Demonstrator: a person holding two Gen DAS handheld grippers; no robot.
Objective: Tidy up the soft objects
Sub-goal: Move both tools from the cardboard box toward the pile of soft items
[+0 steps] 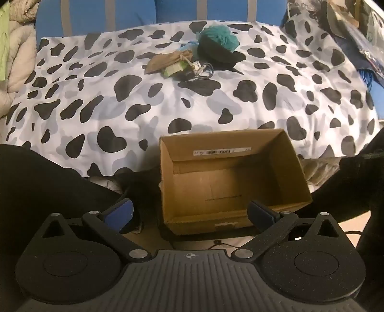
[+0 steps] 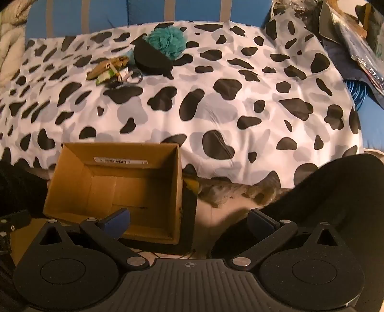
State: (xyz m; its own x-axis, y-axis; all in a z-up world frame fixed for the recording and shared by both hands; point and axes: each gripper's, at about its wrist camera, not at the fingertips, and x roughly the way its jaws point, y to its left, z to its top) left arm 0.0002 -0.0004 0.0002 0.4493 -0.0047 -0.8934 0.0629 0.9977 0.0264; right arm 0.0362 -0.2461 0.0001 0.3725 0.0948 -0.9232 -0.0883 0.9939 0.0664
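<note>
A teal bath pouf [image 1: 222, 37] [image 2: 168, 40], a black soft pouch [image 1: 216, 56] [image 2: 151, 60], a tan drawstring bag [image 1: 165, 61] [image 2: 105, 66] and a small green item [image 1: 175, 69] [image 2: 104, 76] lie together at the far side of a cow-print bed cover [image 1: 144, 100] [image 2: 240, 108]. An open, empty cardboard box [image 1: 230, 182] [image 2: 120, 192] stands at the near edge. My left gripper [image 1: 190, 214] is open and empty over the box front. My right gripper [image 2: 188, 222] is open and empty, to the right of the box.
A blue headboard with grey stripes [image 1: 134, 14] [image 2: 144, 12] runs behind the bed. Piled bags and clutter [image 1: 348, 28] [image 2: 348, 36] sit at the far right. Beige bedding [image 1: 16, 60] is at the far left. Black-clad legs [image 1: 48, 182] [image 2: 324, 192] flank the box.
</note>
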